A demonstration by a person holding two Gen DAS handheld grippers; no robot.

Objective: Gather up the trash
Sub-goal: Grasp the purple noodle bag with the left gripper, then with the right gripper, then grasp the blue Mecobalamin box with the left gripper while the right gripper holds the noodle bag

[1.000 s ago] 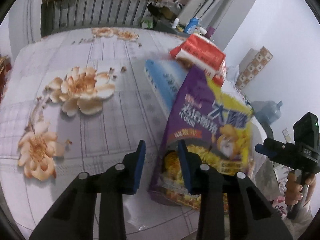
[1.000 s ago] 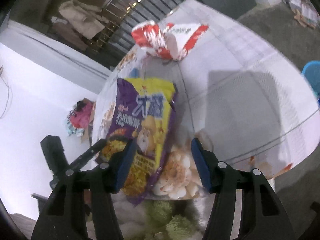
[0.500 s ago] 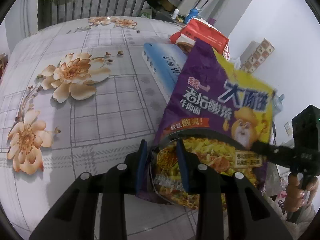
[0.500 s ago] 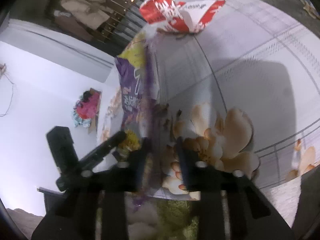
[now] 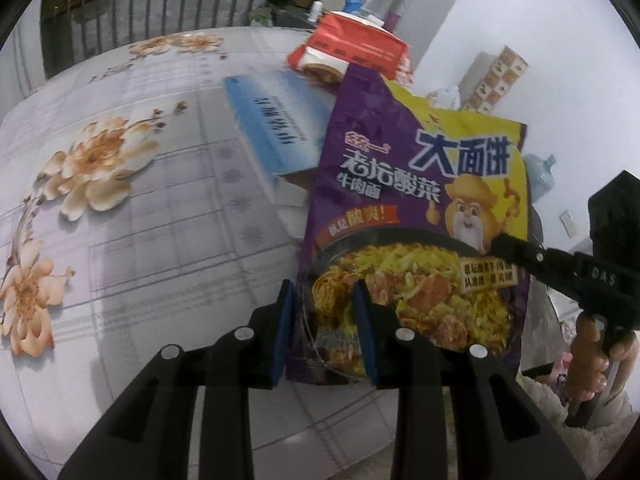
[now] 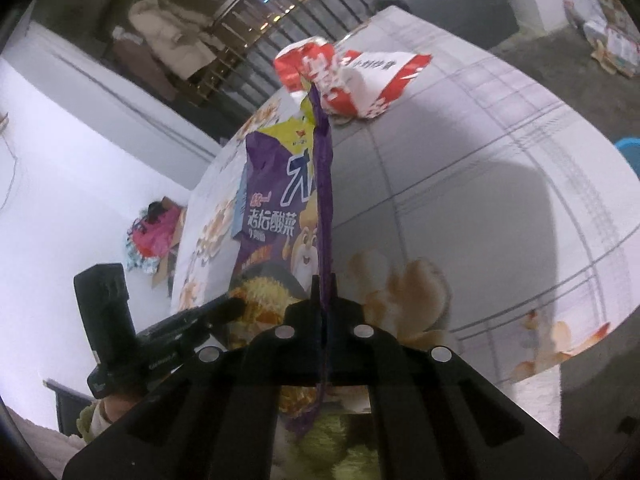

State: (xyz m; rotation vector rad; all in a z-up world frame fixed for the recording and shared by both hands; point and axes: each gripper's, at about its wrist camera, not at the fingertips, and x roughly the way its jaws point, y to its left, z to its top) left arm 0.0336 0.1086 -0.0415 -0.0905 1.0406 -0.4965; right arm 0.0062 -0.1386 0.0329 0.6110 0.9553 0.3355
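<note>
Right wrist view shows my right gripper [image 6: 323,312] clenched on the purple noodle packet [image 5: 416,216], lifted off the table [image 5: 168,216], my left gripper [image 5: 322,332] seemingly parted around its corner, while the red wrapper [image 6: 352,76] and blue box [image 5: 276,128] remain uncollected.

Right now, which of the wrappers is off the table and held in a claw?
The purple-and-yellow noodle packet, pinched edge-on in the right claw. The red-and-white wrapper lies crumpled on the floral tablecloth, untouched.
</note>
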